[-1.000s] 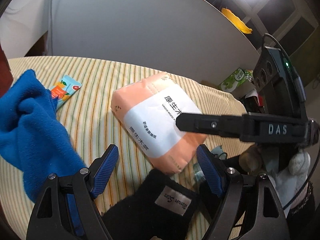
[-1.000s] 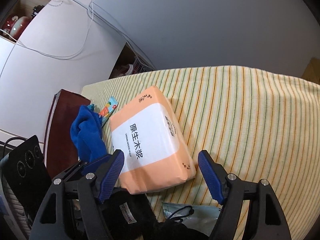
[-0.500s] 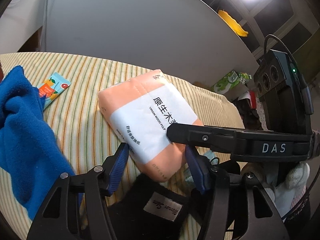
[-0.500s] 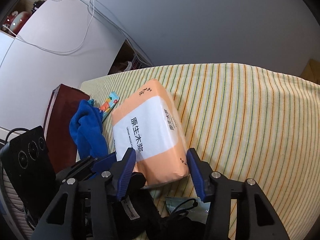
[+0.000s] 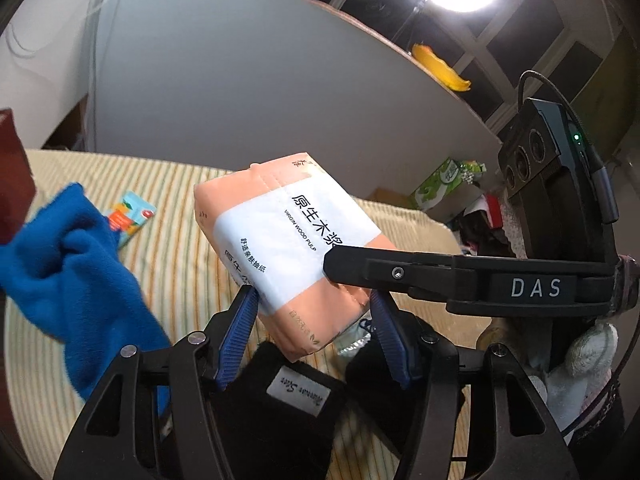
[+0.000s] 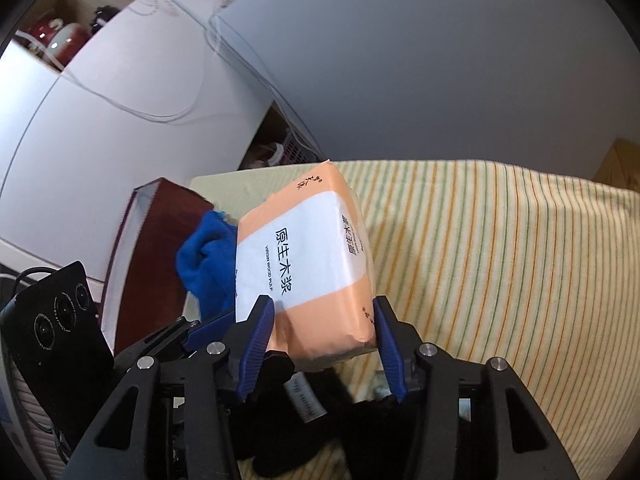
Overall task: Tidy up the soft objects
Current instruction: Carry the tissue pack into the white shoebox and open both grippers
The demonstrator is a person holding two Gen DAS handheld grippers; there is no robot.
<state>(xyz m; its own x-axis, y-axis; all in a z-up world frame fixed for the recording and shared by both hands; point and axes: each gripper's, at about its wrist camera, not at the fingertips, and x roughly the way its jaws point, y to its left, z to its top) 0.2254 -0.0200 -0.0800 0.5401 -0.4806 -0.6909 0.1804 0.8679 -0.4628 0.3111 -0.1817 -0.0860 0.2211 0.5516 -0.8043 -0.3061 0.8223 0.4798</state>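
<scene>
Striped cloth [image 6: 500,248] over the tabletop, cream with orange and green lines, spread under everything. Landmark: orange-and-white tissue pack [image 5: 296,248], printed "VIRGIN WOOD PULP", raised off the cloth and tilted, far end higher than near end.

Dark red box [image 6: 148,248] left of the pack in the right wrist view, at the cloth's edge.

Blue fleece cloth [image 5: 68,272] left of the pack, crumpled, lying on the stripes; in the right wrist view partly hidden behind the pack's left side.

Black fabric item with a small white label [image 5: 296,394] directly below the pack's near end, between the claw arms.

Left claw [image 5: 316,330] closed on the pack's near end, blue pads pressed against both long sides; jaws roughly two-thirds open around it, having just been closing.

Right claw [image 6: 324,344] gripping the same pack at its near end, pads tight on both sides and denting the wrapper; jaws under half open, having just been closing further. In the left wrist view, one black finger of it lying across the pack's right side.

Small orange-and-teal packet [image 5: 130,218] left of the pack, flat on the cloth, touching the fleece's edge.

Clear crumpled wrapper just right of the pack's near end, mostly hidden.
</scene>
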